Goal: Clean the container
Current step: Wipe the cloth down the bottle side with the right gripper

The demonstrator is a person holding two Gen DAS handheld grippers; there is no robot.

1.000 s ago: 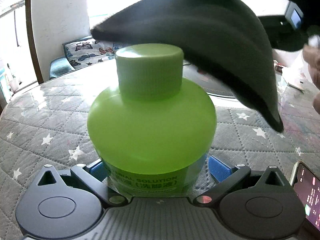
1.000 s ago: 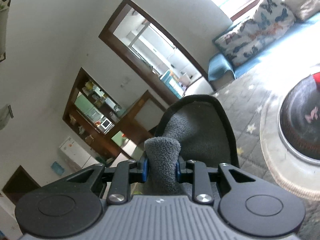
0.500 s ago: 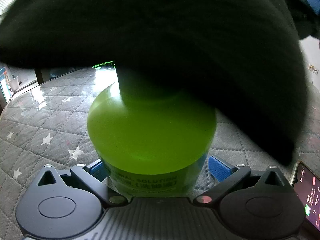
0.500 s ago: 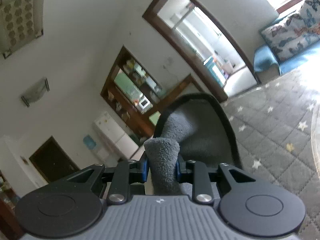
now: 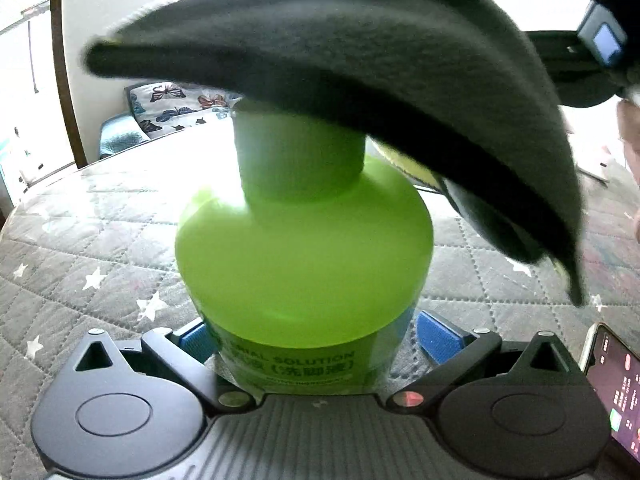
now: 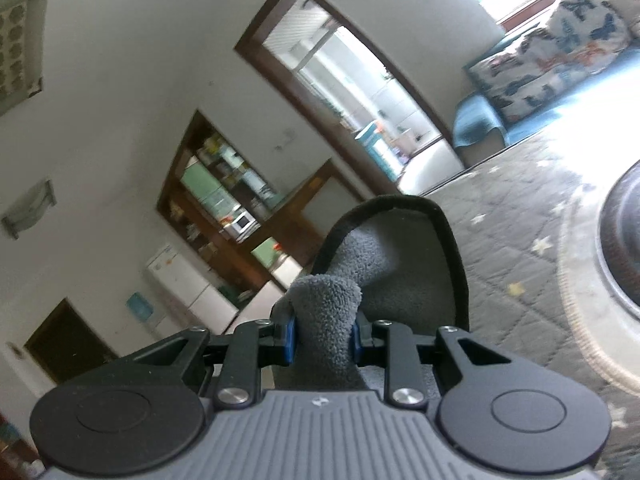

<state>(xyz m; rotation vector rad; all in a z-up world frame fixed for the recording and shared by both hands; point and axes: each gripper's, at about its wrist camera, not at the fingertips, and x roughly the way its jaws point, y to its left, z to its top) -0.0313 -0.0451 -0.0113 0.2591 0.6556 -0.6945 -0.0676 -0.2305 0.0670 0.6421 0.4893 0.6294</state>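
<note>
Both grippers loaded: left gripper (image 5: pixel 312 344) clamps green bottle (image 5: pixel 304 256) upright; right gripper (image 6: pixel 324 334) pinches grey cloth (image 5: pixel 360 64) (draped over cap (image 5: pixel 300 156)).

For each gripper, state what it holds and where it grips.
Left gripper: green bottle, at its lower body. Right gripper: grey cloth, by a bunched fold.

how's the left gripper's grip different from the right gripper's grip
The left gripper stands wide, its blue pads either side of the rigid bright green plastic bottle; the right gripper is nearly closed, pinching the soft dark grey fleece cloth into a bunch. The bottle stands upright; the cloth drapes forward. Both grippers are shut on something.
</note>
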